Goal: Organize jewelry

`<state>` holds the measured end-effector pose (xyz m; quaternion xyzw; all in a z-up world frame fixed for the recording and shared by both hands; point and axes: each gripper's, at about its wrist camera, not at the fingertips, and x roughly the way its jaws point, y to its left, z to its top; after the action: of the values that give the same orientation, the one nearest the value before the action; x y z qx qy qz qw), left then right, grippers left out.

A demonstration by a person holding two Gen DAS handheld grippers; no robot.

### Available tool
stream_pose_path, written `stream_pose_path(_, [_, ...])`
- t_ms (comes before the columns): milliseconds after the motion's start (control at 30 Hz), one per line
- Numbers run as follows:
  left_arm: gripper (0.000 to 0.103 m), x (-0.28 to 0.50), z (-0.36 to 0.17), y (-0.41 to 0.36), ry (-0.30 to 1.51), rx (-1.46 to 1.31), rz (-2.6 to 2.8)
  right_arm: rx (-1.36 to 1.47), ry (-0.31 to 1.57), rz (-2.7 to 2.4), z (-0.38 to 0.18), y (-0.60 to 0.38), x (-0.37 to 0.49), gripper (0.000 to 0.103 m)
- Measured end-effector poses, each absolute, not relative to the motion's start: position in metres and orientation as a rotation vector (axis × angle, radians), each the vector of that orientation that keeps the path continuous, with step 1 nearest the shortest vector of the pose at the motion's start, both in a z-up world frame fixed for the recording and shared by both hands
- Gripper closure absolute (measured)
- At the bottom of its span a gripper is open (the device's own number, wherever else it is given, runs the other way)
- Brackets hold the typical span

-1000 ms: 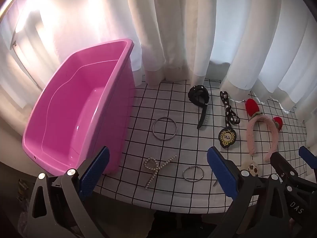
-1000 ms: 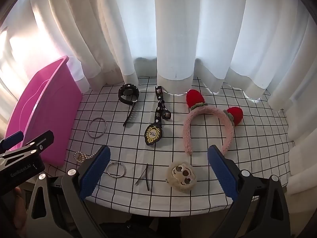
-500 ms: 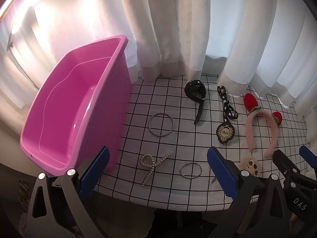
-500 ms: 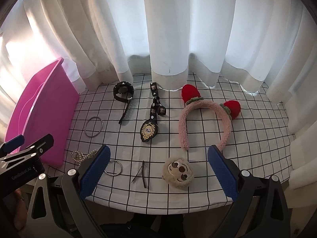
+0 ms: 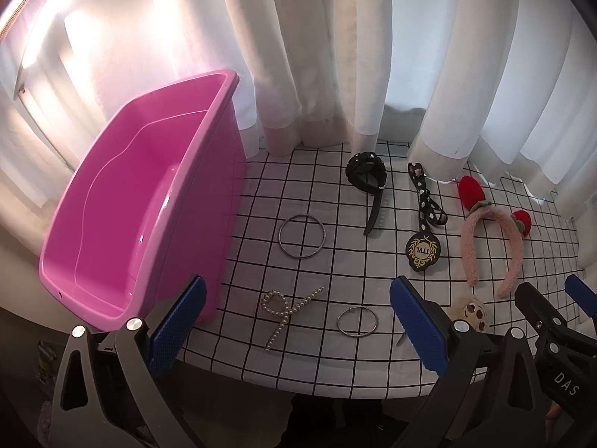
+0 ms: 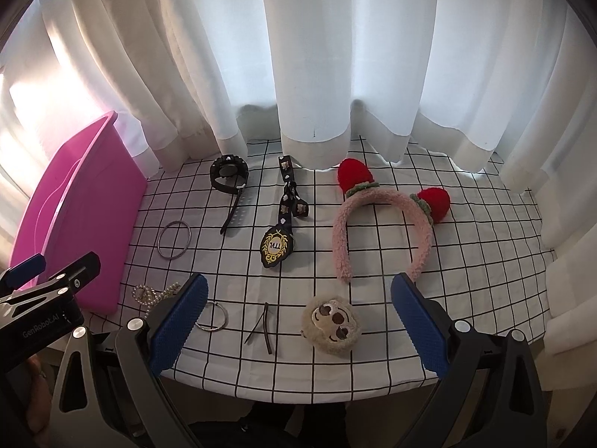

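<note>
Your left gripper (image 5: 296,321) is gaping empty | white pearl bow clip (image 5: 287,308) is lying between its pads, long axis running 1-to-7 o'clock | your right gripper (image 6: 298,321) is hanging open and empty, farther off | pink plastic bin (image 5: 123,224) is waiting at 10 o'clock

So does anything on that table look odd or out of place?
Mostly no: everything lies flat and apart on the checked cloth. The one oddity is the pink bin, which overhangs the table's left edge and holds nothing.

Tub (image 5: 123,201) at table's (image 6: 466,280) left, watch (image 6: 228,175) and headband (image 6: 380,224) behind, pearl clip (image 5: 287,308) and plush face (image 6: 332,324) in front
</note>
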<state>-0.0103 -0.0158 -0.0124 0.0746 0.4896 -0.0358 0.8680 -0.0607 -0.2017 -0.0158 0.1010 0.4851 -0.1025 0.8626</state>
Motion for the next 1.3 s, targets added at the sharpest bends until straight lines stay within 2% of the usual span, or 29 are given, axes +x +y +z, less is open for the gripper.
stream_pose_path(800, [0.006,-0.001,-0.011,-0.009,1.035,0.154,-0.075,0.220,1.021,-0.218,-0.019,-0.203,-0.060,0.009])
stream_pose_path(1100, [0.006,0.000,-0.030,0.010,1.064,0.085,-0.093,0.259,1.051,-0.213,-0.040,-0.215,-0.068,0.009])
stream_pose_path(1300, [0.006,-0.015,-0.061,0.016,1.075,0.079,-0.124,0.305,1.098,-0.220,-0.071,-0.227,-0.079,0.009])
